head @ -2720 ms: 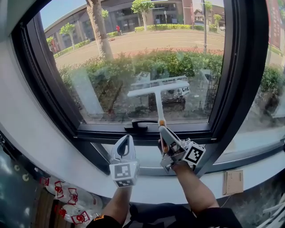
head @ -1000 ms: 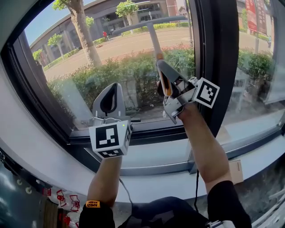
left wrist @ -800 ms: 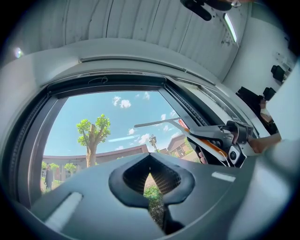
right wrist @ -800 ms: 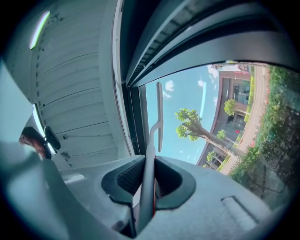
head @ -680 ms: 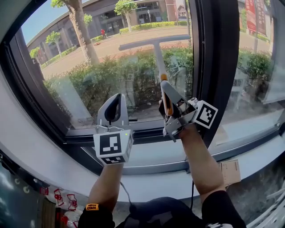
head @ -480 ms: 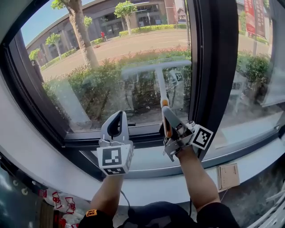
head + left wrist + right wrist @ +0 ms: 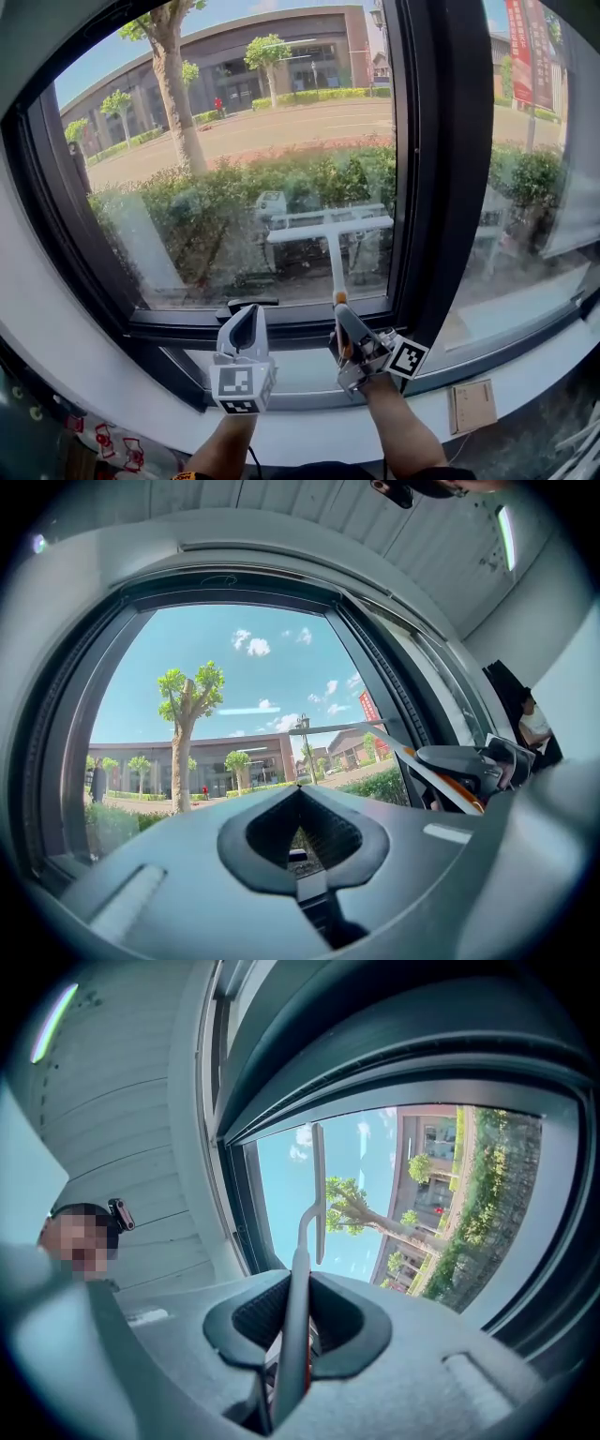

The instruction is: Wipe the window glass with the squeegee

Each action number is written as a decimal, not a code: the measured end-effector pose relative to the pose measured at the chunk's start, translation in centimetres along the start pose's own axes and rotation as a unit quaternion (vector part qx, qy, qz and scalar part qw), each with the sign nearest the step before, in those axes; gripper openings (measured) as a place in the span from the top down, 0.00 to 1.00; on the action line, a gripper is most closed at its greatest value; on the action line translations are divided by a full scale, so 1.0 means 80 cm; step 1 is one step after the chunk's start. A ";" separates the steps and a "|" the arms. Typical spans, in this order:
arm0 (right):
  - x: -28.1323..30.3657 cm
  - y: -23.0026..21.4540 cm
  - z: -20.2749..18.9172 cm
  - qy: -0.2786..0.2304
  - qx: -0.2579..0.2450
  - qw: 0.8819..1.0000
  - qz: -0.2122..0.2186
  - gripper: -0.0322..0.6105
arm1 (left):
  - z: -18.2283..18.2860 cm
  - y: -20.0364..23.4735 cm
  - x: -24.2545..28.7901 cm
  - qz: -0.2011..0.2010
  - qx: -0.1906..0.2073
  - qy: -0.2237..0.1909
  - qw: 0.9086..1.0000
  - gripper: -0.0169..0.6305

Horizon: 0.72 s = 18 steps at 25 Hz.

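At the left, the left gripper [image 7: 247, 320] hangs idle before the lower frame [image 7: 187, 323]. Its fingers are pressed together at the tips and carry nothing; in the left gripper view [image 7: 302, 829] only hedge and street show through the small hollow between the pads. Above it the glass [image 7: 216, 178] fills the opening. Further right is the squeegee [image 7: 335, 255]. Its blade lies level across the low right part of the pane, a little above the frame, and it seems to rest on the glass, though I cannot be sure of the contact. The thin shaft runs straight down into the right gripper [image 7: 341, 321], whose fingers pinch the handle just under the orange ring. The right gripper view shows this shaft [image 7: 296, 1309] clamped between the two pads. I judge the tool to be light and stiff, with a soft rubber edge. The handle is narrow and smooth, so it may twist in the pinch; a hold low on the handle, as it is now, seems best. At the far right stands the dark mullion [image 7: 439, 169].
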State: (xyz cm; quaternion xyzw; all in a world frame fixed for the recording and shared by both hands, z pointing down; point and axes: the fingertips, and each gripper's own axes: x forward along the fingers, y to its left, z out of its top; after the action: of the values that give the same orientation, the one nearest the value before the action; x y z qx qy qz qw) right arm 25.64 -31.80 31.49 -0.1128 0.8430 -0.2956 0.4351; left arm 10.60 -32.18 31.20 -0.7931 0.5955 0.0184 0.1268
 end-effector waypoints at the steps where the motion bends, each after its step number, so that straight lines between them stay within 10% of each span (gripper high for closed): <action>1: -0.002 -0.001 -0.001 -0.001 -0.002 1.000 -0.004 0.88 | -0.002 0.001 -0.001 0.000 0.001 0.000 1.000 0.95; 10: -0.008 0.012 -0.031 -0.013 -0.060 0.998 -0.033 0.88 | -0.019 0.069 -0.048 0.043 -0.007 0.007 0.999 0.95; 18: 0.093 0.030 -0.200 0.068 -0.075 0.995 -0.008 0.88 | -0.052 0.239 -0.145 0.135 -0.004 0.024 0.990 0.95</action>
State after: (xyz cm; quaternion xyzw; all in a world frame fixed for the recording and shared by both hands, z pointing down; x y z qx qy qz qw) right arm 8.54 -26.81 32.20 -0.1310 0.8894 -0.2421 0.3649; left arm -11.40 -27.13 33.88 -0.7059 0.7001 0.0182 0.1057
